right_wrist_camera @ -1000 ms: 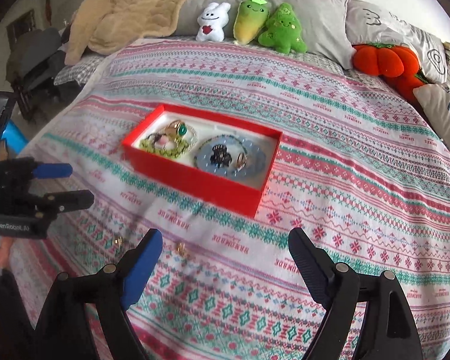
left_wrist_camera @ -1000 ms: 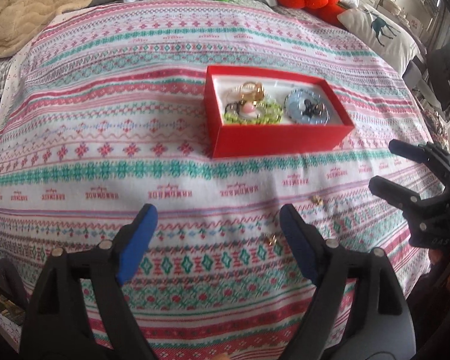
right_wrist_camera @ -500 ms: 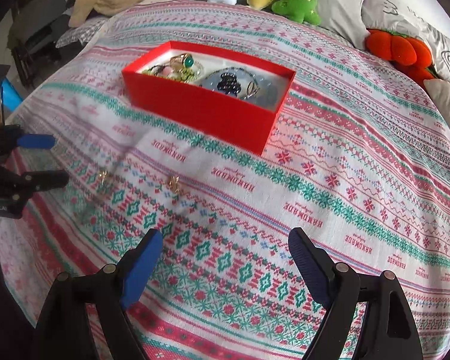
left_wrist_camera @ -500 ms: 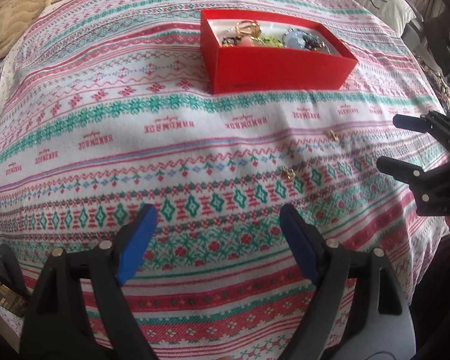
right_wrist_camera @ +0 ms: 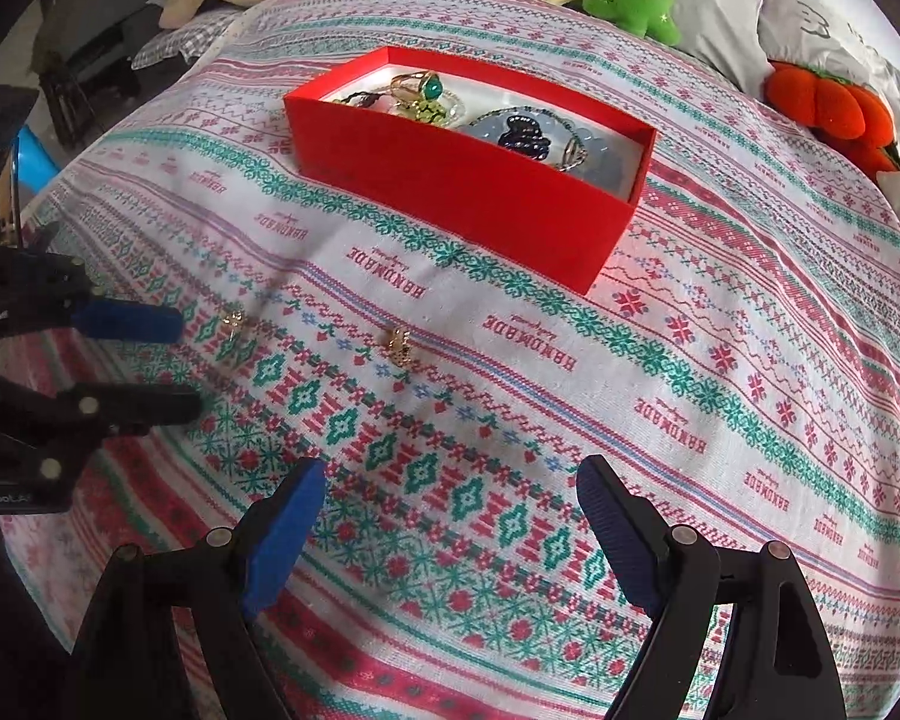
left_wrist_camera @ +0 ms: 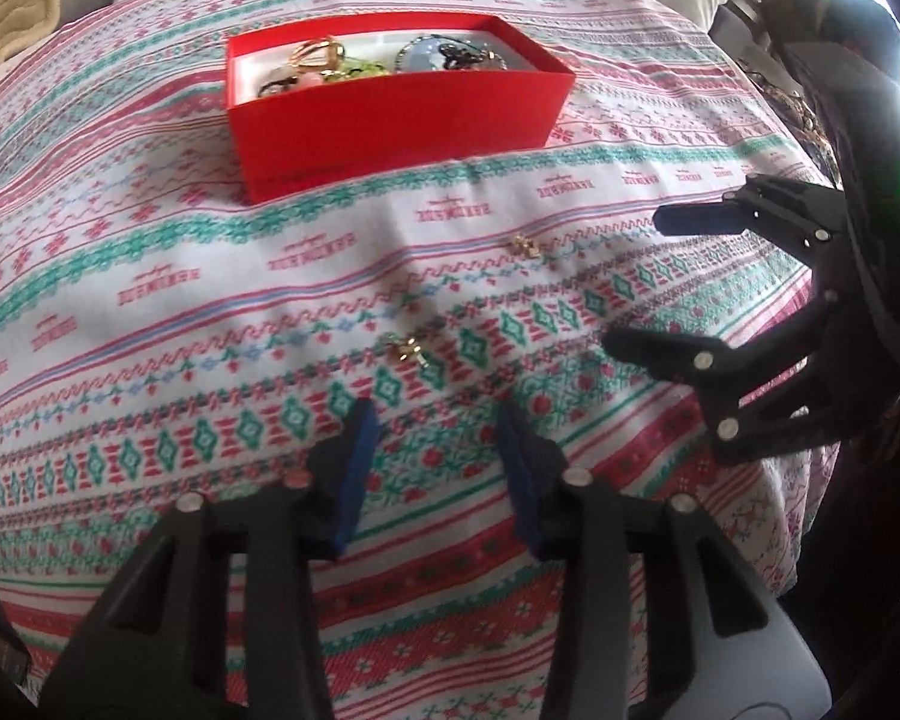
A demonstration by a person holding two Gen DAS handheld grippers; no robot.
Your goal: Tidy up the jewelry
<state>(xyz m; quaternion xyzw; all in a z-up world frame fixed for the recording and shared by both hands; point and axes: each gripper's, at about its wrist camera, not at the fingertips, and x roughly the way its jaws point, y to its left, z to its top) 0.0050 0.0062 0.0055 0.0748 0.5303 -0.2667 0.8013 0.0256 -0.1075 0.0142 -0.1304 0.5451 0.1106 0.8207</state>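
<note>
Left gripper (left_wrist_camera: 435, 420), jaws closing on nothing, hovers just short of the nearer small gold earring (left_wrist_camera: 407, 349) on the patterned bedspread (left_wrist_camera: 150, 360); right gripper (right_wrist_camera: 450, 498) gapes wide, farther off.

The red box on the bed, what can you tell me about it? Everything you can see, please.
The red box is an open, lidless rectangular tray, cardboard by the look, with a pale lining. It sits flat on the patterned bedspread, untouched by either gripper. Inside lie a gold ring with a green stone, green beads, and a pale blue round piece with something dark on it. Two small gold pieces lie outside it on the cloth.
</note>
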